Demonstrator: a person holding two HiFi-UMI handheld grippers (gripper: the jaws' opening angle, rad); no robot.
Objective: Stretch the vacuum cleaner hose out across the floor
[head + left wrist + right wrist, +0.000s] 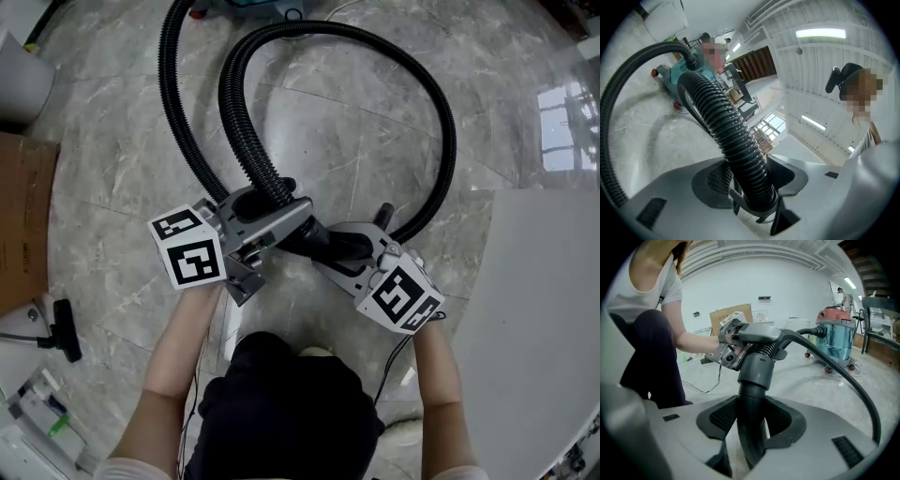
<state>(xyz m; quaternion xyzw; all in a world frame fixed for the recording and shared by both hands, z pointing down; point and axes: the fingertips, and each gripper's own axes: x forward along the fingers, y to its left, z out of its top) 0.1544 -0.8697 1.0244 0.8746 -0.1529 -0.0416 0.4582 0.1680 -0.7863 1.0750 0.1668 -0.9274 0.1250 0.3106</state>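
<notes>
A black ribbed vacuum hose (246, 122) runs in a wide loop (441, 112) over the marble floor and comes back to both grippers. My left gripper (272, 211) is shut on the ribbed part of the hose (726, 126), which passes up between its pads (752, 192). Just to its right, my right gripper (323, 244) is shut on the smooth dark end cuff (757, 366) of the hose, held between its jaws (751, 423). The two grippers nearly touch. The teal vacuum cleaner (836, 341) stands further off on its red wheels.
A cardboard box (23, 220) lies at the left, with a black floor nozzle (64, 330) and white parts below it. A large white panel (544, 328) covers the floor at the right. The person's dark-trousered legs (281, 403) are right below the grippers.
</notes>
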